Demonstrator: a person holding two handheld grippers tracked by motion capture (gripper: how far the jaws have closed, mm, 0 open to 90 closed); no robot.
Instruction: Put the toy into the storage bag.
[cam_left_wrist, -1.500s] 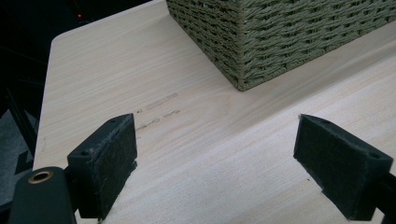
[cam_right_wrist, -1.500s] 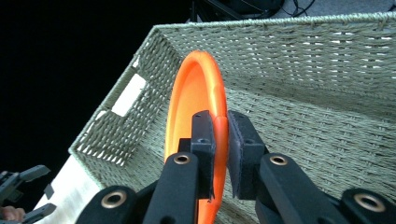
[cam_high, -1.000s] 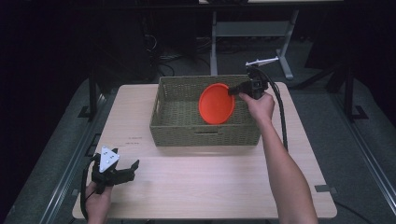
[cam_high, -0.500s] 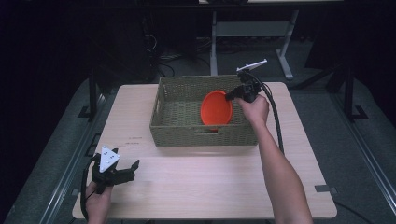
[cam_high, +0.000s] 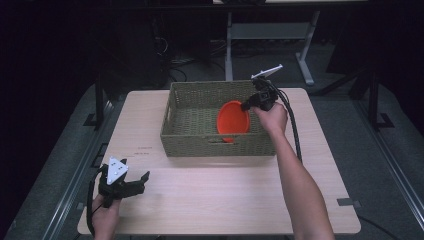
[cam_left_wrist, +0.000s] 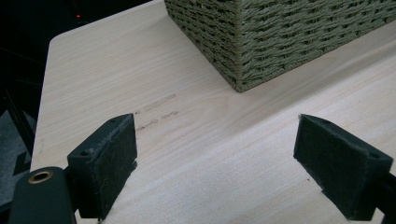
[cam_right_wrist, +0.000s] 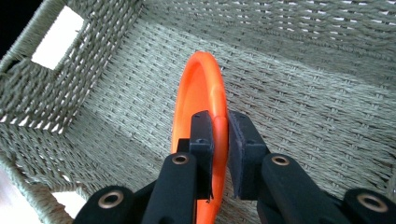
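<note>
An orange plate (cam_high: 233, 120) stands on edge inside the woven basket (cam_high: 191, 138), toward its right end. My right gripper (cam_high: 248, 105) is shut on the plate's rim. In the right gripper view the two black jaws pinch the orange plate (cam_right_wrist: 201, 88) edge-on above the basket's woven floor (cam_right_wrist: 299, 107). My left gripper (cam_high: 134, 183) rests low at the table's front left corner, open, nothing between its fingers (cam_left_wrist: 105, 163). In the left gripper view the basket's near corner (cam_left_wrist: 243, 51) lies ahead.
The light wood table (cam_high: 220, 200) has bare surface in front of the basket and on both sides. A cable (cam_high: 292, 125) trails from my right gripper along the forearm. A metal stand (cam_high: 270, 35) rises on the dark floor behind the table.
My right gripper has lowered the orange plate into the basket and shifted it a little leftward. The left gripper has stayed where it was.
</note>
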